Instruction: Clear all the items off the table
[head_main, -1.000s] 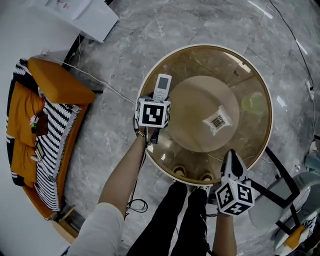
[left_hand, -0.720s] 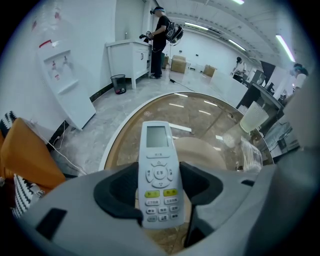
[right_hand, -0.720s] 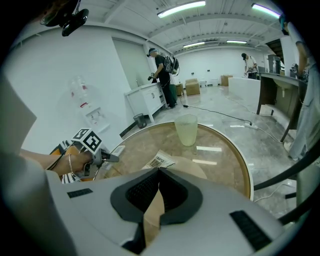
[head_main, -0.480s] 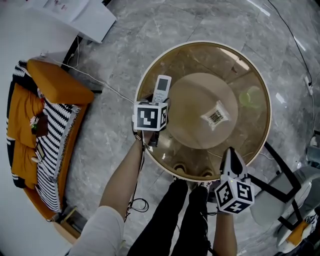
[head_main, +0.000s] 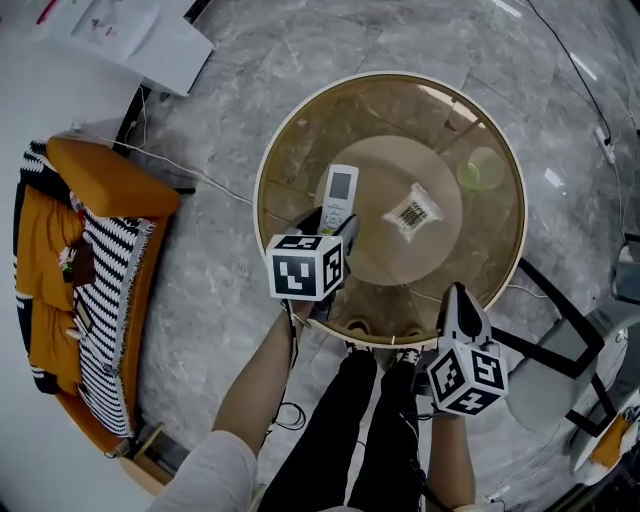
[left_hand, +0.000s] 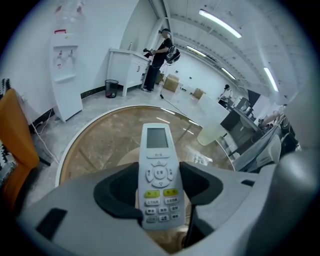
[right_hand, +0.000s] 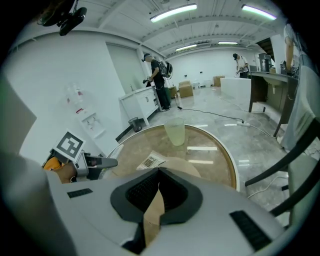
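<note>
Three task things show: one remote, one packet and one cup. There is one table, and there are two grippers.

The left gripper, at the centre of the head view, has its jaws partly apart and clamped on the lower half of the remote. The black pads press on both long edges, and the screen end sticks out past the tips. The remote sits over the left part of the table. Whether it is clear of the glass cannot be told.

The right gripper is at the lower right of the head view, at the table's near edge. Its jaws are closed tip to tip with nothing between them, and it touches nothing.

The remote is a white plastic oblong with a small grey screen, rows of pale buttons and two yellow-green ones. The packet is flat and crinkled with a barcode label, and lies near the table's centre. The cup is pale green and translucent, and stands upright at the table's upper right, well apart from the packet. The table is round, with a brown-tinted glass top, a pale rim and a round beige disc beneath its middle.
</note>
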